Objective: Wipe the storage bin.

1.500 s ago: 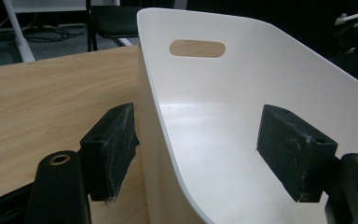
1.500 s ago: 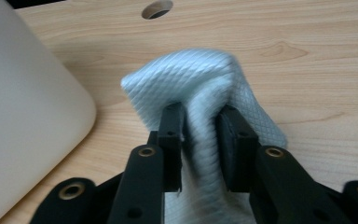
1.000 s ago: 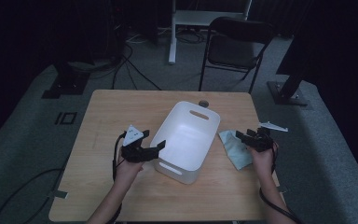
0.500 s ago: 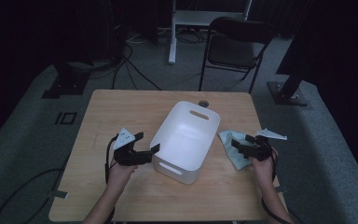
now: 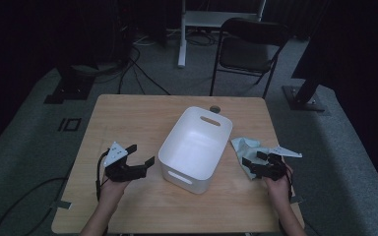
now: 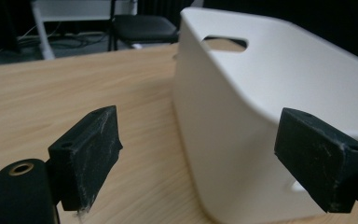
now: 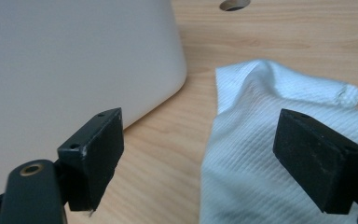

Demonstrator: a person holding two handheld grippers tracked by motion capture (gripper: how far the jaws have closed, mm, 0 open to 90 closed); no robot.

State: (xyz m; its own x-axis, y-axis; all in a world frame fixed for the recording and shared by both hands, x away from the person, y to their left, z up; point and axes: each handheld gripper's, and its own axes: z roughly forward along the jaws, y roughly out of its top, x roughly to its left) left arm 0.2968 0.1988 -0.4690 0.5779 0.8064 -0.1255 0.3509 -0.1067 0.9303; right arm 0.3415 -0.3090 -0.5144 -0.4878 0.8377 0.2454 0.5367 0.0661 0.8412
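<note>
High view – white bin (image 5: 196, 147) mid-table, left gripper (image 5: 139, 156) released beside it, right gripper (image 5: 254, 160) released over cloth (image 5: 243, 145) by table edge

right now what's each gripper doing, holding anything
left gripper: open, holding nothing, beside the white bin.
right gripper: open, holding nothing, over the cloth.

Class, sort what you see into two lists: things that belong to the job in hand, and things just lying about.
Job in hand:
- white bin
- pale blue cloth
- left gripper, open
- right gripper, open

Lying about:
- folding chair
- floor cables
</note>
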